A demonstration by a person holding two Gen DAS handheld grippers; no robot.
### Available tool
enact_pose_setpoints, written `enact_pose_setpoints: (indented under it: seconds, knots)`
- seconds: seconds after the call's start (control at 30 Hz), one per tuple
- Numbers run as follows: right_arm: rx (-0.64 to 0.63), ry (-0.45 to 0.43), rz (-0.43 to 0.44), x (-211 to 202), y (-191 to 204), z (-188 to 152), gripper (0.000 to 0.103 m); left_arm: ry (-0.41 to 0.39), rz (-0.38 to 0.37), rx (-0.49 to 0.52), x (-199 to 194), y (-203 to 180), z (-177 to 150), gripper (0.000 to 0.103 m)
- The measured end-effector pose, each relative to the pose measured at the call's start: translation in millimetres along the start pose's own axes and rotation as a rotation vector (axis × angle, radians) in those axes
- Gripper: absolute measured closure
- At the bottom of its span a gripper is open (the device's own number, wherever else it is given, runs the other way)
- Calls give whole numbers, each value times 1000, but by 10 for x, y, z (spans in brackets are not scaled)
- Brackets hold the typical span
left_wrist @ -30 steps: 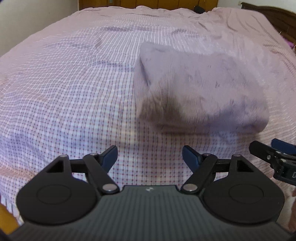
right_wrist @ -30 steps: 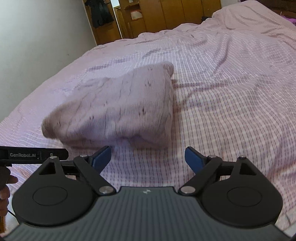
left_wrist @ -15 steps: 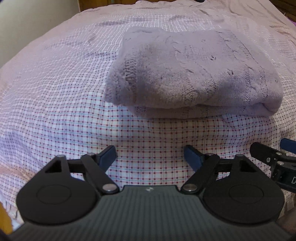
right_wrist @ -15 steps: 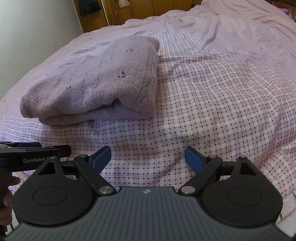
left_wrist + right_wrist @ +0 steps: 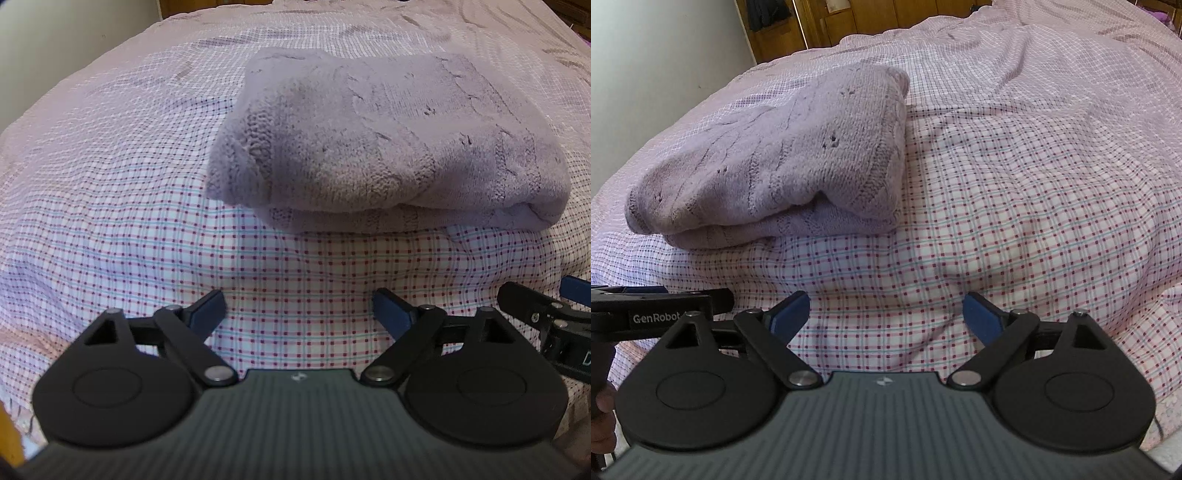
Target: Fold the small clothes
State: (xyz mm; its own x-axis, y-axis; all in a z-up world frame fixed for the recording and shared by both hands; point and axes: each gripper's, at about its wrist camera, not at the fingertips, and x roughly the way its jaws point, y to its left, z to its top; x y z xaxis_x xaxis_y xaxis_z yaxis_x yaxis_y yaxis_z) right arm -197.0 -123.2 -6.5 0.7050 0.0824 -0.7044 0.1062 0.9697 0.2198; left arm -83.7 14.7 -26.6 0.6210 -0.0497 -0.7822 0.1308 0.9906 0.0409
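The folded sweater [image 5: 384, 140] lies on the bed [image 5: 110, 166]. The left gripper [image 5: 299, 308] and right gripper [image 5: 886, 310] sit side by side, just in front of it.

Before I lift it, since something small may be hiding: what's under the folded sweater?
Only the checked bedsheet shows around the sweater. Whatever lies directly beneath or between its layers is covered.

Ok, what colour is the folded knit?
Pale lilac knit, clearest in the right wrist view.

Folded lilac knit sweater [image 5: 384, 144] now sharp and settled flat on checked bedsheet [image 5: 295, 266], blurred and bulging a second ago. Left gripper [image 5: 299, 308] empty, jaws just opened wider. Both cameras lower, nearer sheet.
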Motion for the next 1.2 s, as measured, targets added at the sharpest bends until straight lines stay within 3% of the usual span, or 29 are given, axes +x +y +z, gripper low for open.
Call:
enact_pose_setpoints:
  seconds: [1.2]
  knots:
    - [2, -2, 18, 15, -14, -2, 5, 9, -3, -2, 123, 81, 50, 11]
